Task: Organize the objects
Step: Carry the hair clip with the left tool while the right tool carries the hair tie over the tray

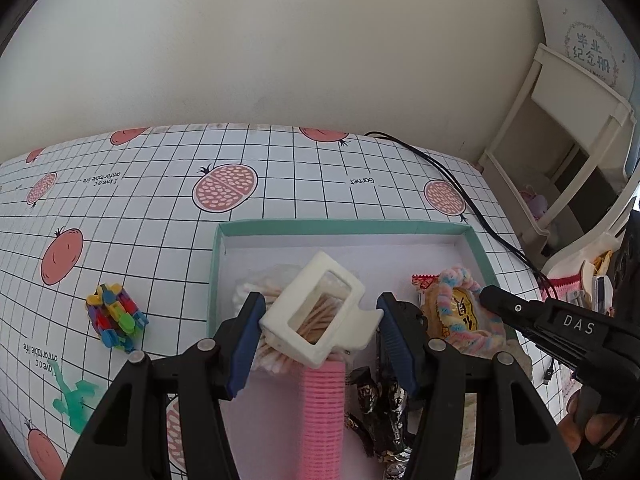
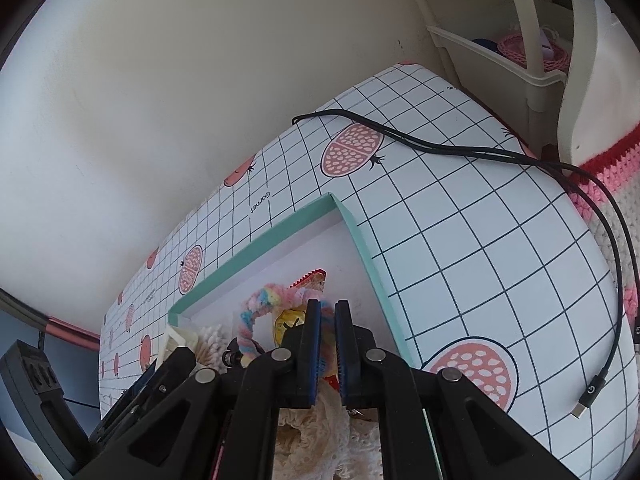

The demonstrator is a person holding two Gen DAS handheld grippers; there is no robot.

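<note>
A cream hair claw clip [image 1: 316, 308] hangs tilted over the teal-rimmed box [image 1: 344, 227], between the blue pads of my left gripper [image 1: 320, 334]; both pads touch it, so the gripper is shut on it. Under it lie cotton swabs [image 1: 256, 288] and a pink hair roller [image 1: 322, 404]. In the box's right part a pastel fuzzy scrunchie [image 2: 256, 304] lies on a yellow snack packet [image 2: 286, 322]. My right gripper [image 2: 328, 307] is nearly closed, with a strand of the scrunchie between its tips; in the left wrist view the right gripper [image 1: 490, 296] touches the scrunchie [image 1: 460, 276].
Dark candy wrappers [image 1: 380, 400] lie in the box. A pile of colourful clips [image 1: 116, 316] and a green plastic figure [image 1: 74, 400] sit on the grid tablecloth at the left. A black cable [image 2: 460, 148] runs across the table's right side. A cream shelf [image 1: 560, 140] stands beyond the table.
</note>
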